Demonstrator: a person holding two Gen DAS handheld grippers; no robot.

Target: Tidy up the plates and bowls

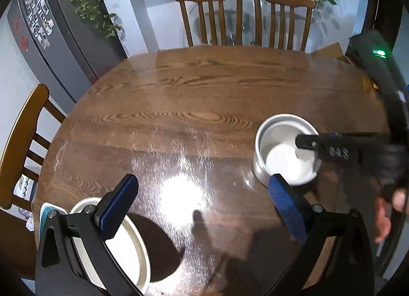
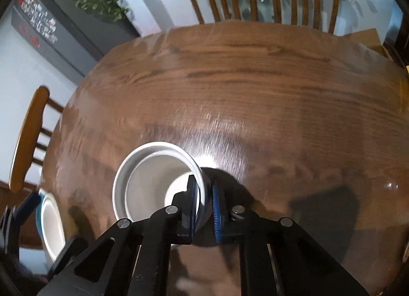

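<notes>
A deep white bowl (image 1: pixel 283 160) stands on the wooden table (image 1: pixel 204 86), right of the middle. My right gripper (image 2: pixel 204 191) is shut on the bowl (image 2: pixel 143 181), its blue pads pinching the right-hand wall, one finger inside and one outside. From the left wrist view, the right gripper (image 1: pixel 305 142) reaches in from the right over the rim. My left gripper (image 1: pixel 203 181) is open above bare table, nothing between its fingers. Its left finger hangs over a shallow white dish (image 1: pixel 127 250) that rests on a teal plate (image 1: pixel 47 210) at the table's near left edge.
Two wooden chairs (image 1: pixel 245 17) stand behind the far edge and another chair (image 1: pixel 23 147) at the left. A dark fridge (image 1: pixel 51 40) with magnets and a trailing plant fill the back left. A hand (image 1: pixel 386 219) shows at the right.
</notes>
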